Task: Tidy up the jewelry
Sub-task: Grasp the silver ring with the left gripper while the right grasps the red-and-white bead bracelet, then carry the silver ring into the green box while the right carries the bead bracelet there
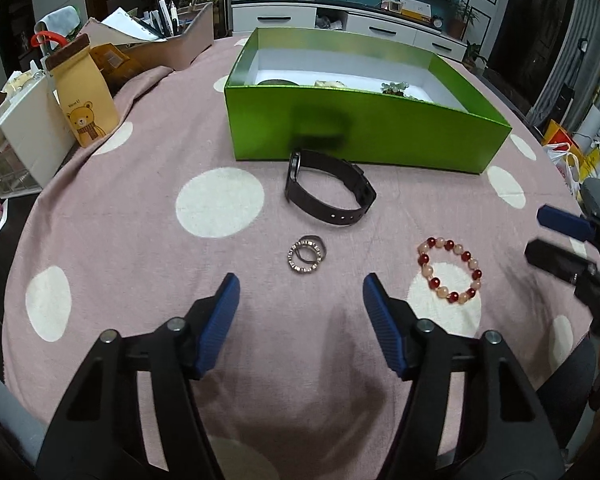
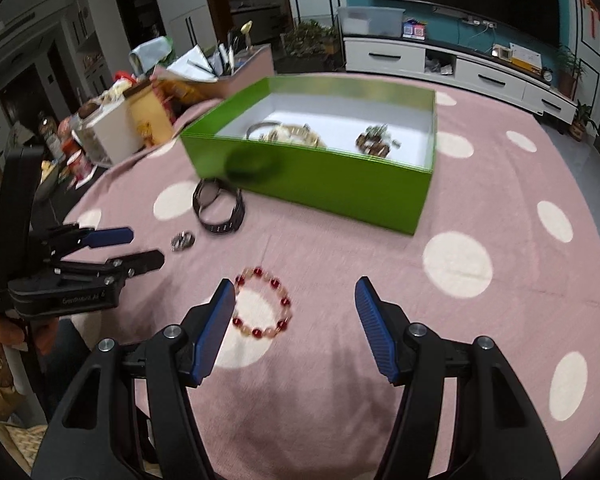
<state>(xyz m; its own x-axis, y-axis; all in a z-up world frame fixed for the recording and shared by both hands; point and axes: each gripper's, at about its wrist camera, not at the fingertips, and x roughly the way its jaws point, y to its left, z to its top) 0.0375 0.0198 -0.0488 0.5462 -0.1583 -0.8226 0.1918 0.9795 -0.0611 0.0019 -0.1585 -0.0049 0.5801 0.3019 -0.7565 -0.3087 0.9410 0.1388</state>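
We hold both tongs spread and empty above the bench (image 1: pixel 120 208). Left tongs (image 1: pixel 301 294): two rings (image 1: pixel 306 255) just beyond. Right tongs (image 2: pixel 295 300): one bead bracelet (image 2: pixel 262 302) beside the left pad. One watch (image 1: pixel 328 186) lies before one green box (image 1: pixel 364 136).

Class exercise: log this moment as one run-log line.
left gripper: open, above rings | right gripper: open, near bead bracelet | watch: outside green box

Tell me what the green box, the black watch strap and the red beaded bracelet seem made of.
Green box: glossy card, likely; its wall mirrors the strap. Black watch strap: matte rubber or silicone, punched holes. Red beaded bracelet: polished glass or stone beads, shiny.
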